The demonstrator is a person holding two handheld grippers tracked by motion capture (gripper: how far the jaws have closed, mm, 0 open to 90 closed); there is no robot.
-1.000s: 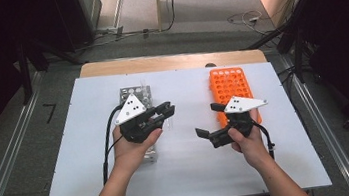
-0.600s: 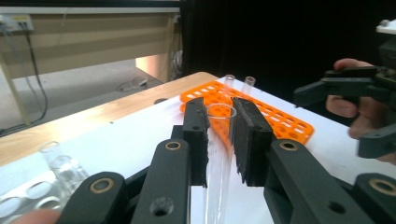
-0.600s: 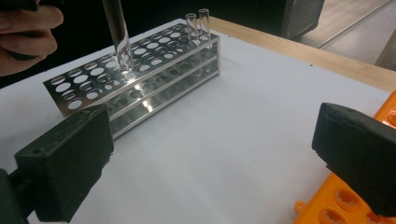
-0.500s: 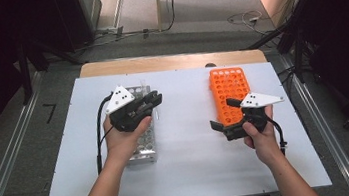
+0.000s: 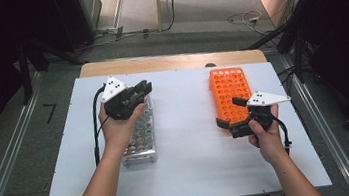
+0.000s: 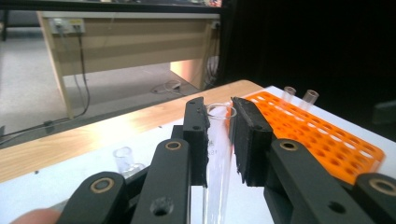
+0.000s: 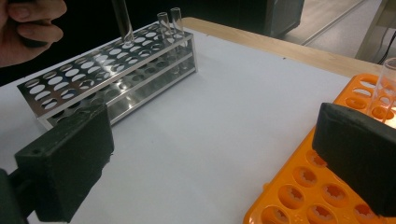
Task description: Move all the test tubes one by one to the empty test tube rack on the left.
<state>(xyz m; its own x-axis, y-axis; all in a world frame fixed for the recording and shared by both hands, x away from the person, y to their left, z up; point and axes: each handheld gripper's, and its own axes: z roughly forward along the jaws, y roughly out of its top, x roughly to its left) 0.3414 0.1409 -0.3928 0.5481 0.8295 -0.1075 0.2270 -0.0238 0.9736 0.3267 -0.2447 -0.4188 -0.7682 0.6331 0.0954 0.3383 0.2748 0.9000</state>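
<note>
My left gripper (image 5: 142, 90) hangs over the far end of the metal tube rack (image 5: 140, 138), shut on a clear glass test tube (image 6: 218, 158) that stands upright between its pads. In the right gripper view the tube's lower end (image 7: 122, 18) hovers just above the metal rack's holes (image 7: 93, 79), near two tubes (image 7: 168, 21) standing at its far end. My right gripper (image 5: 228, 113) is open at the near left corner of the orange rack (image 5: 232, 88), with nothing between its jaws. The orange rack holds two tubes (image 6: 309, 98) at its far end.
Both racks rest on a white board (image 5: 193, 141) over a wooden table (image 5: 168, 61). Bare board lies between the racks and along the near edge. A desk and cables stand on the floor beyond the table.
My left gripper has carried the tube leftward and away from me, toward the metal rack's far end. My right gripper has drifted right to the orange rack's near end, still open.
</note>
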